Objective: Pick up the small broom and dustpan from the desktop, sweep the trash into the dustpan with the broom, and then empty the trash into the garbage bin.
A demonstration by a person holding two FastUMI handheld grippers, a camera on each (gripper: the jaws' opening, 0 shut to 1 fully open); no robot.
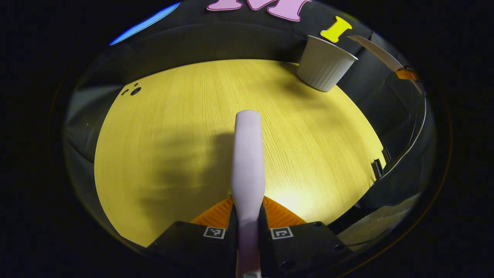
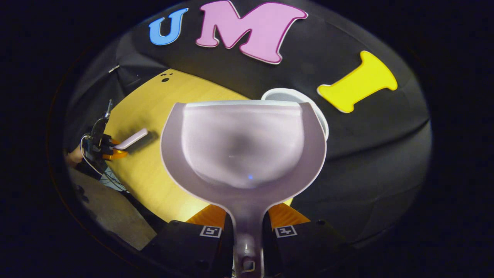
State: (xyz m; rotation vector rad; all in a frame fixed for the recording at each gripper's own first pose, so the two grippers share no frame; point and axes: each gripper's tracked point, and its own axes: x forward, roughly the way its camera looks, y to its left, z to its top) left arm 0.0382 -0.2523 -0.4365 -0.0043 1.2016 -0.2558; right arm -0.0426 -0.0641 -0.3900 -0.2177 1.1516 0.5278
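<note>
Pale lilac plastic both sides. Right gripper (image 2: 247, 235) pinching dustpan (image 2: 243, 154) handle, pan held up, mouth toward garbage bin (image 2: 322, 123) just behind; pan looks empty, bin contents hidden. Left gripper (image 1: 247, 231) pinching broom (image 1: 247, 162) handle, raised above yellow tabletop (image 1: 162, 135), bin (image 1: 325, 63) at far edge. Risks: thin handles twisting in grip; pan lip knocking light bin over; leftover bits missing rim.

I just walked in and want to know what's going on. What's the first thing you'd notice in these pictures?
The big pale lilac dustpan jumps out first: the right gripper clamps its handle and holds it up in front of the white ribbed garbage bin at the far edge of the yellow desktop. Next is the matching broom handle, pinched in the left gripper and pointing out over the desk.
</note>
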